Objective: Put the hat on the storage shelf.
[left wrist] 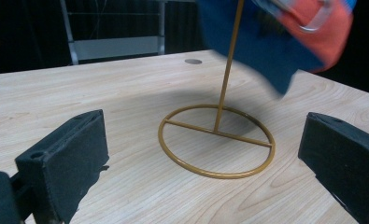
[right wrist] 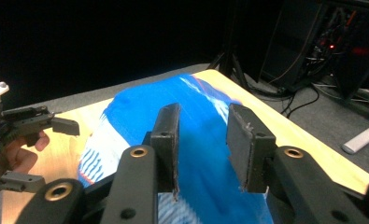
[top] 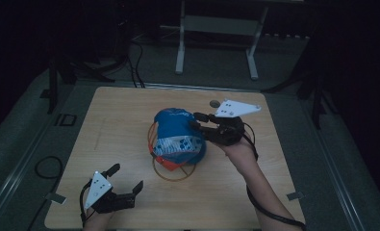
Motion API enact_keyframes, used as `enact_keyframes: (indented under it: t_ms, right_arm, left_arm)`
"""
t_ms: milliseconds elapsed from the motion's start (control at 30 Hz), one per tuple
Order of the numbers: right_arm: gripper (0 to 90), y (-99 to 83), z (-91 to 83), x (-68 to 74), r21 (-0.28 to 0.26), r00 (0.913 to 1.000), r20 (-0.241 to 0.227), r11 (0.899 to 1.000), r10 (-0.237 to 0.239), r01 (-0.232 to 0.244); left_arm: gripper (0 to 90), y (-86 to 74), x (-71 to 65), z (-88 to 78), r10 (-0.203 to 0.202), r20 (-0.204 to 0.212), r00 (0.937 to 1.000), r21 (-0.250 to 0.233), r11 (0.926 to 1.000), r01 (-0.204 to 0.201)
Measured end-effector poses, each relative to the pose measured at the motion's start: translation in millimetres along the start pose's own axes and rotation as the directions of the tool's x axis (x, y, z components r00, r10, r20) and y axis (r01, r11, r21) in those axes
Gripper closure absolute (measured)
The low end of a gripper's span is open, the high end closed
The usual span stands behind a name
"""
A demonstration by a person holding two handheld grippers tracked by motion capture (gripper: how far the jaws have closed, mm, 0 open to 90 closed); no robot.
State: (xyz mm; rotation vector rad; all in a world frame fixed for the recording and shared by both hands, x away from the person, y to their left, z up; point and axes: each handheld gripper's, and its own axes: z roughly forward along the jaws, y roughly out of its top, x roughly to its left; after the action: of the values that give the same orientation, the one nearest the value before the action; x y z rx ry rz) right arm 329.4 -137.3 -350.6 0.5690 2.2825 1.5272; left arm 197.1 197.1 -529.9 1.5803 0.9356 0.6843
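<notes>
A blue cap (top: pixel 178 137) with orange and white parts sits on top of a gold wire stand (top: pixel 171 173) in the middle of the wooden table (top: pixel 120 110). My right gripper (top: pixel 197 120) is at the cap's right side, level with it. In the right gripper view its jaws (right wrist: pixel 202 135) stand apart over the blue cloth (right wrist: pixel 205 186), with nothing pressed between them. My left gripper (top: pixel 126 177) rests open near the front left of the table. It faces the stand's ring base (left wrist: pixel 217 140) and thin pole, with the cap (left wrist: pixel 275 37) above them.
A small round hole (top: pixel 215 103) lies in the tabletop behind the right gripper. A white metal frame (top: pixel 216 43) stands on the floor beyond the far edge, with cables beside it. The surroundings are dark.
</notes>
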Motion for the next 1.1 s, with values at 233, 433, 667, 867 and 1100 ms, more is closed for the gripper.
enact_keyframes:
  t_ms: [233,433,667,867,1100]
  right_arm:
    - [55.6,-9.2,-9.0,-7.7,-0.005,0.9996,0.010,1.000,0.025,-0.025]
    - [45.0,-20.2,-15.0,-12.5,0.000,0.9991,0.022,0.999,0.037,-0.037]
    - [27.9,-35.2,-25.4,-20.7,-0.012,0.9975,0.019,0.998,0.068,-0.068]
    - [17.6,-55.7,-30.3,-27.5,-0.014,0.9941,0.011,0.994,0.108,-0.108]
    - [13.8,-81.1,-30.5,-32.2,0.006,0.9955,0.005,0.995,0.095,-0.095]
  left_arm:
    - [1.8,-0.6,0.5,0.3,-0.004,0.002,1.0000,-0.002,1.0000,0.004]
    - [1.8,-1.0,0.0,0.9,-0.004,0.006,1.0000,0.003,1.0000,0.004]
    - [1.8,-0.9,-0.7,0.4,-0.002,0.013,0.9999,-0.004,1.0000,0.002]
    - [1.8,-0.9,-1.3,0.3,0.004,0.014,0.9999,-0.003,1.0000,-0.004]
    - [1.8,-1.7,-2.0,0.7,0.007,0.017,0.9998,-0.003,1.0000,-0.007]
